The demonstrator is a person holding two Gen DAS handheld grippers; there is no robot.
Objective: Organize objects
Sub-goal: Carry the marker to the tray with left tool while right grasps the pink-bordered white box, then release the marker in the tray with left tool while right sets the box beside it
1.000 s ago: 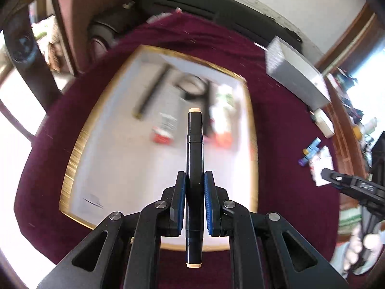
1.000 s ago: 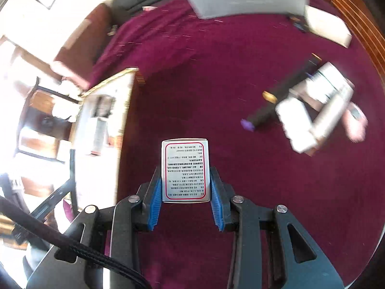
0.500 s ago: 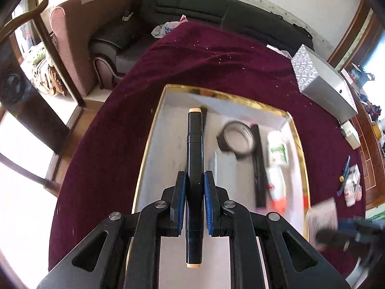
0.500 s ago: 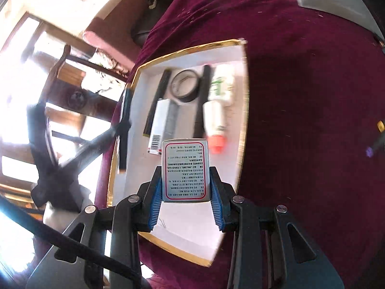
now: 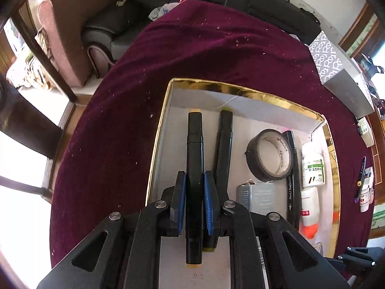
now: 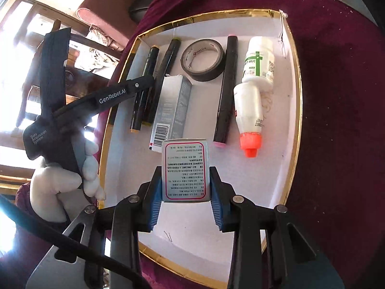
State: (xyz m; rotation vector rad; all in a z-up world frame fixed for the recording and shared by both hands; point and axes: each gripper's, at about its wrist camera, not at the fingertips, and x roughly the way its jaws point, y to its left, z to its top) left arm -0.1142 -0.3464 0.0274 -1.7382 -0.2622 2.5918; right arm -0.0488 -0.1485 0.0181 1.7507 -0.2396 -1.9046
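Note:
My left gripper (image 5: 194, 200) is shut on a black marker (image 5: 194, 149) with orange ends, low inside the gold-rimmed white tray (image 5: 235, 90) along its left wall, next to another black marker (image 5: 223, 144). In the right wrist view the left gripper (image 6: 142, 85) and its marker (image 6: 146, 72) show at the tray's (image 6: 294, 72) left side. My right gripper (image 6: 185, 187) is shut on a small silver box with red-framed print (image 6: 184, 171), held above the tray's near middle.
The tray holds a black tape roll (image 6: 203, 60), a silver carton (image 6: 172, 110), a pink-ended marker (image 6: 226, 91), a white pill bottle (image 6: 259, 62) and an orange-capped bottle (image 6: 249, 113). A patterned grey box (image 5: 336, 72) and small items (image 5: 364, 185) lie on the maroon cloth.
Both grippers have moved over and down toward the tray. The left marker now lies low beside the other marker at the left wall; the right box hangs over the tray's near part.

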